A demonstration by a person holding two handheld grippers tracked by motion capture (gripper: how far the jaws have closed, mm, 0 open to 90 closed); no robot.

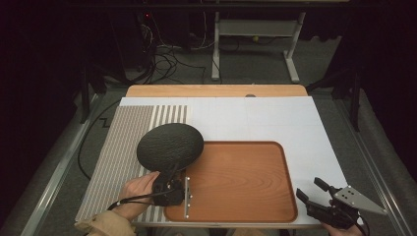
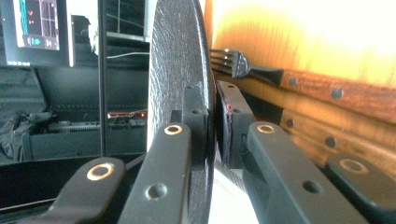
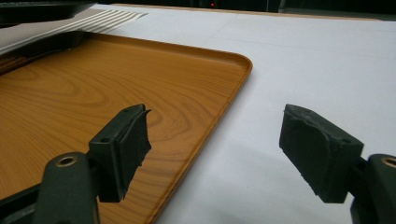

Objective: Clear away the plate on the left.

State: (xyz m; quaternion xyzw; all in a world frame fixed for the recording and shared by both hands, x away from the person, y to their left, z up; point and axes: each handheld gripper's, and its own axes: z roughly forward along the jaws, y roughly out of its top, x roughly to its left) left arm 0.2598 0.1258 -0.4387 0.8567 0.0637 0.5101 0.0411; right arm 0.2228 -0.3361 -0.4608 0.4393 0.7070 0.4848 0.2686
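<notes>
Left claw (image 1: pixel 169 184) clenched on rim of black plate (image 1: pixel 169 146), held on edge at centre-left of high view, over left rim of wooden tray (image 1: pixel 290 196). Right claw (image 1: pixel 314 192) released, lower right, idle on counter (image 1: pixel 275 118). Advice: tilt plate flat before lowering into tray; keep grip firm.

High view: fixed overhead camera at person's side, facing forward and down; whole white table (image 1: pixel 275 118) in frame, floor and desk legs along top edge. Left gripper view: camera on left gripper (image 2: pixel 212 121), very close, looking along jaws clamped on thin black textured round plate (image 2: pixel 175 70) seen edge-on at centre. Right gripper view: low, near tabletop, between spread jaws. Shared by all three views: brown wood-grain rectangular tray (image 3: pixel 93 84).
</notes>
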